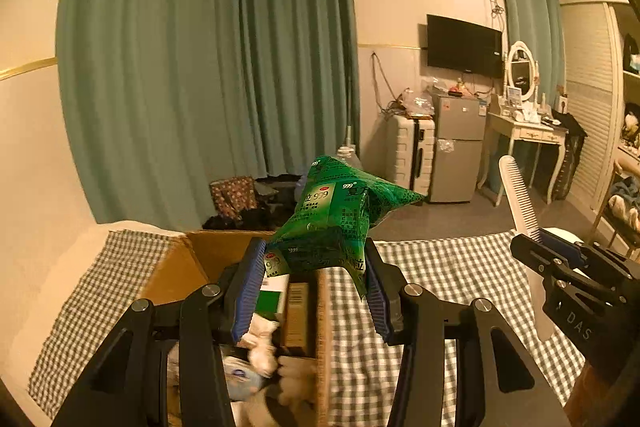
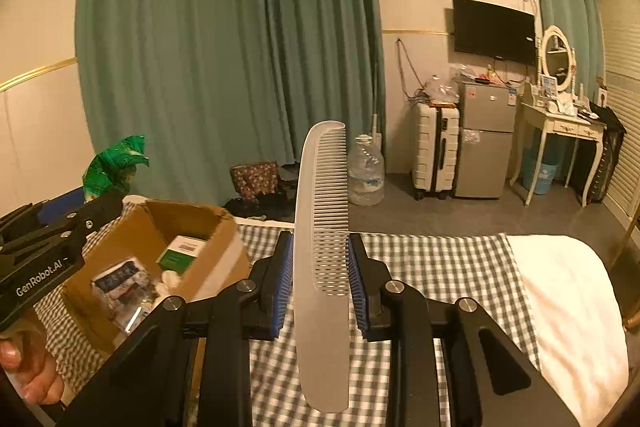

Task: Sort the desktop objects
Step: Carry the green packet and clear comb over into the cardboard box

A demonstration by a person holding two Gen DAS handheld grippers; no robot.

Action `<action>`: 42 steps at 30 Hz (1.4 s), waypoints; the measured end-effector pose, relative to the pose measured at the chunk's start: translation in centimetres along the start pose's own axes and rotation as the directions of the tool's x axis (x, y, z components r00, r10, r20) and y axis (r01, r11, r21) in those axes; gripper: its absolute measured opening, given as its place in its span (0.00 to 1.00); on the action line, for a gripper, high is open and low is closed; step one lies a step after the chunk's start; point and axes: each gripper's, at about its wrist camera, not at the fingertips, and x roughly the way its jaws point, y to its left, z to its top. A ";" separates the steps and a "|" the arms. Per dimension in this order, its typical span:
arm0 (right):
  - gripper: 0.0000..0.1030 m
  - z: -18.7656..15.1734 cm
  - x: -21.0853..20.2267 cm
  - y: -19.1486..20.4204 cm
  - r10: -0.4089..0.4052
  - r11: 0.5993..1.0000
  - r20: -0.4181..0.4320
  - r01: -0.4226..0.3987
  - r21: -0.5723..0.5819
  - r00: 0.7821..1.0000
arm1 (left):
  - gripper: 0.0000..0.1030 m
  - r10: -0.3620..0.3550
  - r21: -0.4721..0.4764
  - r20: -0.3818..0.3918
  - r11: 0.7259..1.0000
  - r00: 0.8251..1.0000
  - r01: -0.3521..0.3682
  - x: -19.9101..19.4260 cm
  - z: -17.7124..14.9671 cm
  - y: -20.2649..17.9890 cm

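My left gripper is shut on a green medicine packet and holds it above the open cardboard box. The packet also shows in the right wrist view, above the box. My right gripper is shut on a white comb held upright, teeth to the right, above the checked cloth. The comb also shows at the right of the left wrist view, held by the right gripper. The box holds a green-and-white carton, packets and white items.
A green-and-white checked cloth covers the table; a white surface lies at its right end. Beyond the table edge are teal curtains, a water jug, a suitcase, a small fridge and a dressing table.
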 end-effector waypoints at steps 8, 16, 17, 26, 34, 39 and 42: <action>0.25 0.8 0.5 4.3 0.045 0.998 0.011 -0.044 -0.047 0.999 | 0.47 0.118 -0.024 0.008 0.993 0.993 -0.118 -0.6 0.2 3.7; 0.25 1.1 1.9 8.3 0.102 0.992 -0.007 -0.102 -0.074 0.995 | 0.47 0.161 -0.082 -0.031 0.983 0.987 -0.163 -0.1 -0.3 8.1; 0.25 1.2 2.1 8.7 0.106 0.991 -0.013 -0.107 -0.079 0.994 | 0.47 0.163 -0.082 -0.034 0.983 0.986 -0.166 0.0 -0.3 8.4; 0.25 1.0 4.8 12.9 0.163 0.979 -0.046 -0.167 -0.116 0.986 | 0.47 0.164 -0.078 -0.111 0.982 0.980 -0.173 2.2 -1.9 11.7; 0.25 -0.2 7.8 15.7 0.199 0.968 -0.104 -0.212 -0.136 0.974 | 0.47 0.120 -0.120 -0.209 0.982 0.971 -0.147 5.2 -3.9 13.5; 0.25 -1.3 9.8 16.6 0.209 0.963 -0.161 -0.232 -0.139 0.965 | 0.47 0.109 -0.116 -0.271 0.983 0.956 -0.145 7.0 -5.0 13.9; 0.25 -1.8 11.0 17.0 0.209 0.960 -0.198 -0.239 -0.145 0.958 | 0.47 0.090 -0.129 -0.304 0.983 0.948 -0.134 7.8 -5.7 14.2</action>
